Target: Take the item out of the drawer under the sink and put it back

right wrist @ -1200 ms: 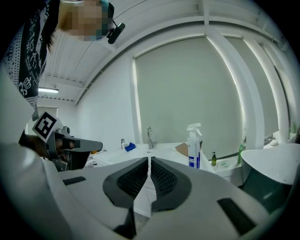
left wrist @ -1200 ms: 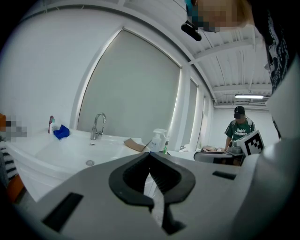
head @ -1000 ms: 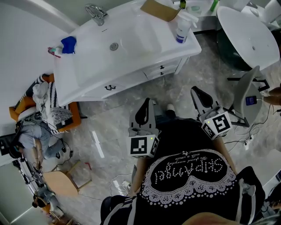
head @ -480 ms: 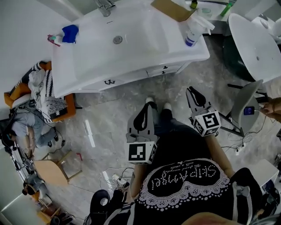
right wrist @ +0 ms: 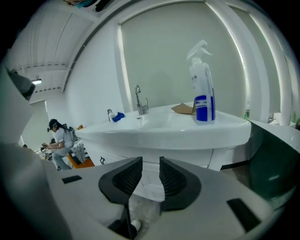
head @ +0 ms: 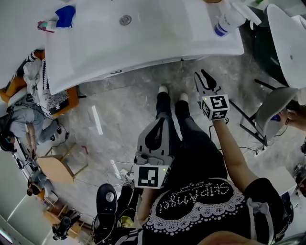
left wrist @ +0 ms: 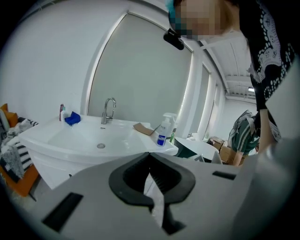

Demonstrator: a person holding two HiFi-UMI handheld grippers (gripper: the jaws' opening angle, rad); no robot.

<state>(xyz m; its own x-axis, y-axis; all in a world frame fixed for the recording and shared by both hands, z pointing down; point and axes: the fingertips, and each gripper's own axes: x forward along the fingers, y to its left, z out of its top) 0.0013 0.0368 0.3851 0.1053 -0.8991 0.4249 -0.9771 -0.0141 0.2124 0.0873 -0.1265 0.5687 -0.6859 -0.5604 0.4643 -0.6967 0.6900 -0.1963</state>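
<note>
The white sink (head: 158,38) fills the top of the head view, and its overhanging rim hides most of the drawers below. In the right gripper view the white drawer fronts (right wrist: 113,157) under the sink (right wrist: 178,126) stand closed; no item from a drawer shows. My right gripper (head: 201,74) reaches toward the cabinet under the right part of the sink. Its jaws (right wrist: 146,161) are opening, with nothing between them. My left gripper (head: 161,119) hangs back over the person's legs, shut (left wrist: 149,154) and empty.
A spray bottle (head: 229,21) and a blue cloth (head: 64,14) stand on the sink top, the faucet (right wrist: 139,101) behind the basin. A white bathtub (head: 291,38) is at right. An orange chair with clothes (head: 43,95) and a seated person (head: 19,129) are at left.
The person has stepped closer to the sink. The right gripper has reached forward toward the cabinet and its jaws have parted. The left gripper has dropped back, still shut.
</note>
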